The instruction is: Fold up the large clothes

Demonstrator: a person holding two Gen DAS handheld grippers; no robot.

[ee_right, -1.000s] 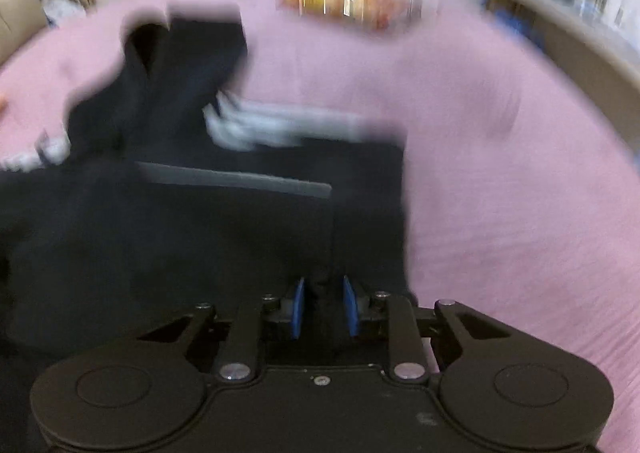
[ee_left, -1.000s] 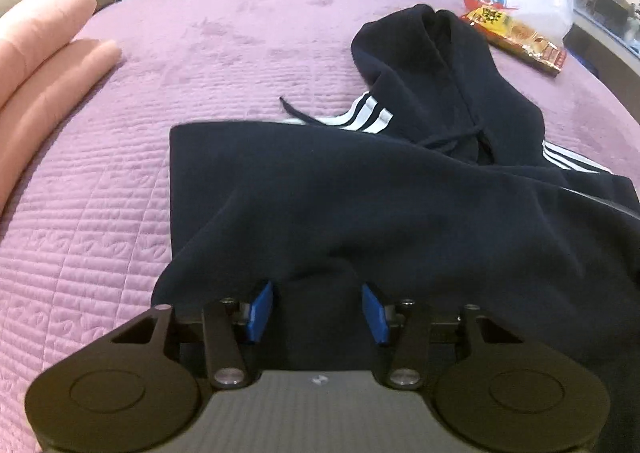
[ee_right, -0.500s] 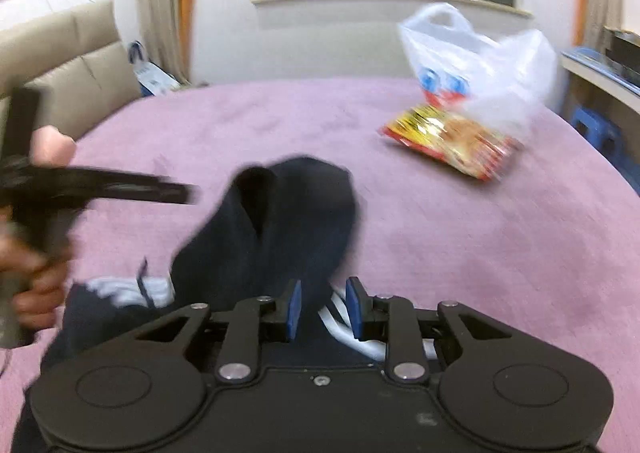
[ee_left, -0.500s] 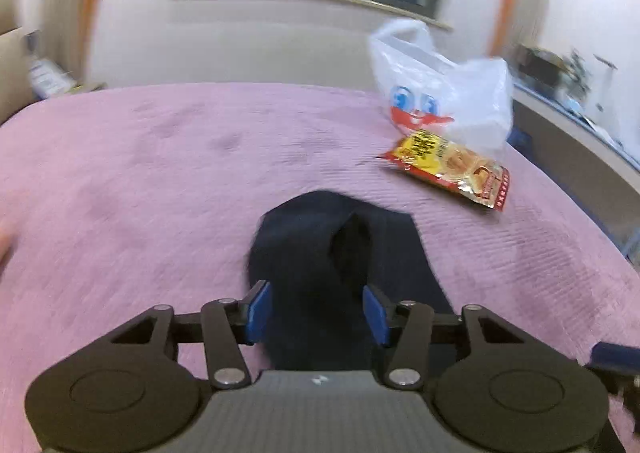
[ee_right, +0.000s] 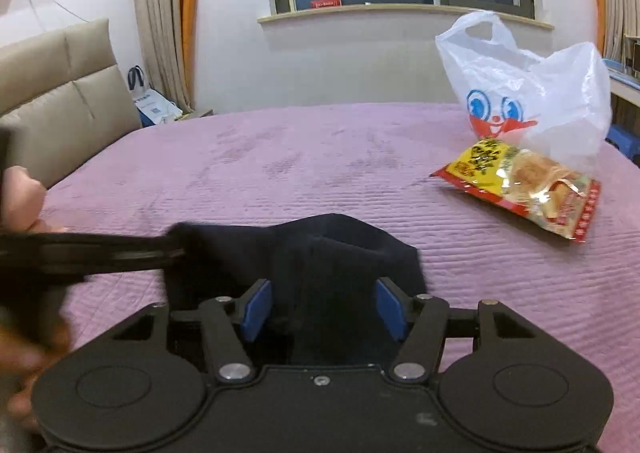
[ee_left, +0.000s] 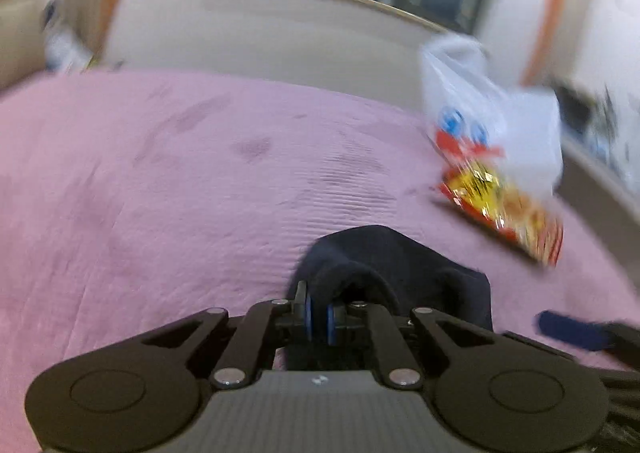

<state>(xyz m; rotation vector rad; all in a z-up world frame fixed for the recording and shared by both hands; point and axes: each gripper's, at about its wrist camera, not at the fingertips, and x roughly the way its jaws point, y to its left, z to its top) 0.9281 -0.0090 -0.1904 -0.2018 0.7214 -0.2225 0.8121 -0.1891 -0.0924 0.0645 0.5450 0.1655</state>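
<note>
Right wrist view showed the right gripper (ee_right: 324, 309), jaws just opened and apart, over the dark hoodie (ee_right: 320, 249) at lower centre, while the left gripper (ee_right: 176, 249), just closed, pinched its left edge.

The bedspread (ee_right: 360, 157) is purple cloth, quilted in fine ribs, matt and a little plushy. Near its front edge the dark garment (ee_right: 332, 253) is soft, thick navy fabric with no shine. Toward the right edge a thin white plastic bag (ee_right: 532, 93) looks crinkled and half see-through; the snack packet (ee_right: 524, 189) against it is glossy film. The headboard (ee_right: 60, 101) appears smooth, padded beige upholstery.
</note>
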